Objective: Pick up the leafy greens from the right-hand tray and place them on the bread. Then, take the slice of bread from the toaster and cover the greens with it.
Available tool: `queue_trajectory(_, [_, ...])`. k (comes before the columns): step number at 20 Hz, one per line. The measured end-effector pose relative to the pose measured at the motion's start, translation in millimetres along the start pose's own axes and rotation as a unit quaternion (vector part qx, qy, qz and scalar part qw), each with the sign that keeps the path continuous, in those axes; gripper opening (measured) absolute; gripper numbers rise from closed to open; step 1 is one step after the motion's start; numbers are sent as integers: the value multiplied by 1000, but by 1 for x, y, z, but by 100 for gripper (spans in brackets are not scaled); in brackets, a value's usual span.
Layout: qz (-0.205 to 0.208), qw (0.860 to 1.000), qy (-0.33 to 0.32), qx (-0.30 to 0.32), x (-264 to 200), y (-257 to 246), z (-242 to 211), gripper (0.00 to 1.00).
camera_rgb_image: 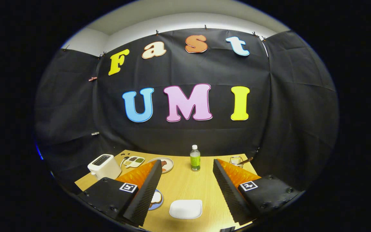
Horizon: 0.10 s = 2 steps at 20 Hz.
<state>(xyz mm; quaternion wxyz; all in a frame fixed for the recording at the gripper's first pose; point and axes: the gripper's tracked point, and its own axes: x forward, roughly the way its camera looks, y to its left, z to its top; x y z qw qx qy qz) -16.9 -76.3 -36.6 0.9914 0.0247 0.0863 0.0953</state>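
My gripper (pixel 187 161) hangs open above the wooden table (pixel 179 183), with nothing between its fingers. A white toaster (pixel 103 166) stands beyond the left finger, near the table's left edge; its slot looks dark and I cannot make out any bread in it. A slice of bread (pixel 156 198) lies on a blue plate (pixel 157 203), half hidden behind the left finger. A white compartment tray (pixel 134 161) next to the toaster holds a green patch (pixel 139 160), too small to identify. An empty white tray (pixel 185 208) lies between the fingers, close to me.
A green bottle (pixel 195 158) stands upright at the back middle of the table. A round plate (pixel 166 164) with dark food sits left of it. A wire basket (pixel 236 160) is at the back right corner. Black cloth walls close in behind.
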Motion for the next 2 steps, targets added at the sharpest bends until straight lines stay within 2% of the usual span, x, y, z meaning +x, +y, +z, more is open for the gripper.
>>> queue_trajectory(2, [0, 1000, 6, -4, 0, -8, -4, 99])
